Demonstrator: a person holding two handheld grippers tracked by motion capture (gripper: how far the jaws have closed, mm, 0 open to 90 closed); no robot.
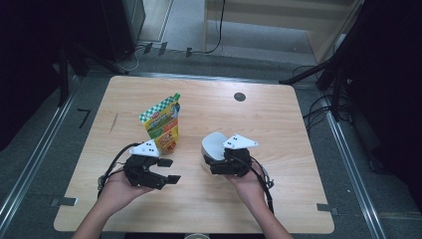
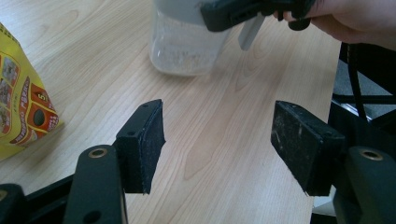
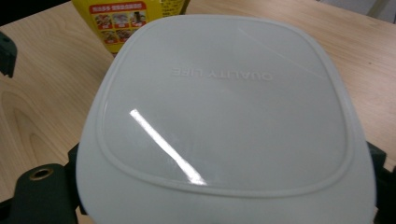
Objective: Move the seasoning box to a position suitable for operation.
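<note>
A clear plastic container with a white lid [image 1: 214, 143] is at mid-table. My right gripper [image 1: 210, 166] is shut on it, one jaw at each side just under the lid. That lid [image 3: 219, 107] reads "QUALITY LIFE" and lies close under the right gripper view's camera. In the left gripper view the container [image 2: 182, 44] shows beyond my jaws, with a right jaw clamped at its rim. A yellow and green stand-up pouch [image 1: 161, 124] stands to its left. My left gripper [image 1: 169, 170] hovers open near the pouch [image 2: 23, 116], with bare wood between its pads [image 2: 142, 140].
The wooden table [image 1: 278, 129] has a round black grommet [image 1: 240, 96] near its far edge. Metal floor rails run along both sides, with cables and stand legs [image 1: 323, 74] at the far right. A person's forearms enter from the near edge.
</note>
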